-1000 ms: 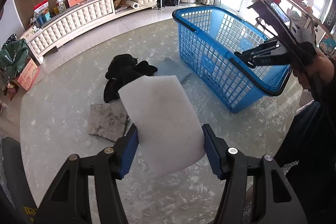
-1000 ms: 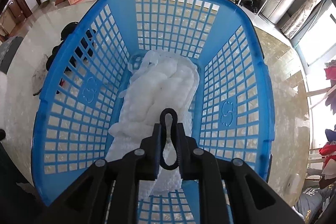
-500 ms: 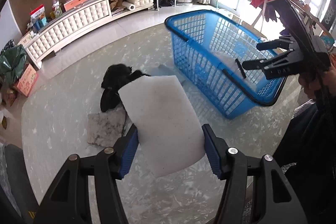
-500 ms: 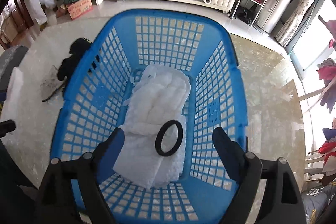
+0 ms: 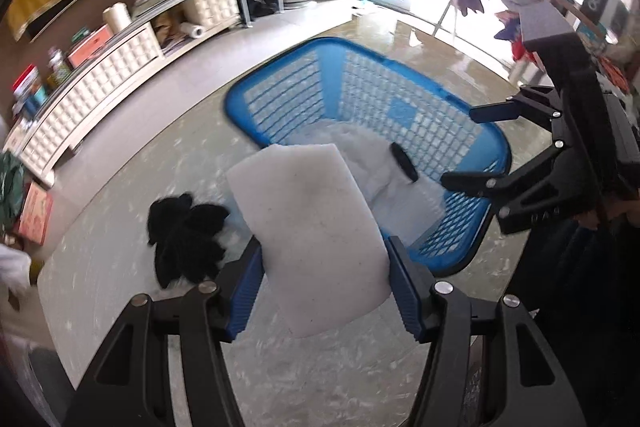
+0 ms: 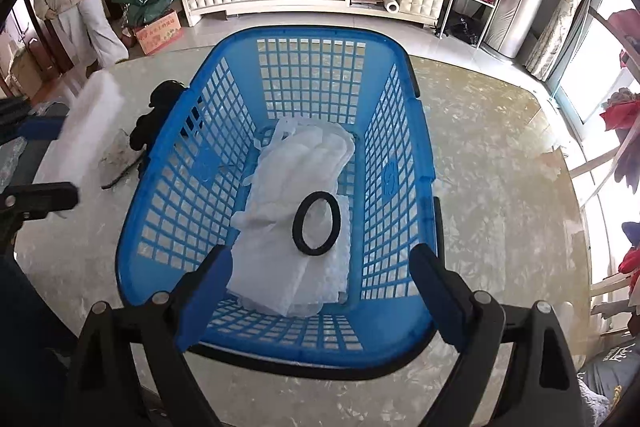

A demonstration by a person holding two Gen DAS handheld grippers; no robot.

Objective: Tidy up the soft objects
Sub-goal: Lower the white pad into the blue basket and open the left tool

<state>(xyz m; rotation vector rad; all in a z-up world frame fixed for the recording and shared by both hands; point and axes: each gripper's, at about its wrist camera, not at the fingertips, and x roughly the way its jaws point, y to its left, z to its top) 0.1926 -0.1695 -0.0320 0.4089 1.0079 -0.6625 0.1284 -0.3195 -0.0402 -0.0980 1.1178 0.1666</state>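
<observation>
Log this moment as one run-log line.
left gripper: shut on white foam pad | right gripper: opening, empty | black ring: on white cloth, in blue basket

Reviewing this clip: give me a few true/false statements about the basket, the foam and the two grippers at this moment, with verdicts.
1. The left hand-held gripper grips a white foam block. True.
2. The black ring is pinched in the right hand-held gripper. False: the ring lies on the white padded cloth in the basket; the right jaws are opening with nothing between them.
3. The blue basket is empty. False: it holds the white cloth and the ring.
4. A black garment lies on the marble tabletop, outside the basket. True.
5. The foam block is already inside the basket. False: it is held outside, beside the basket.
</observation>
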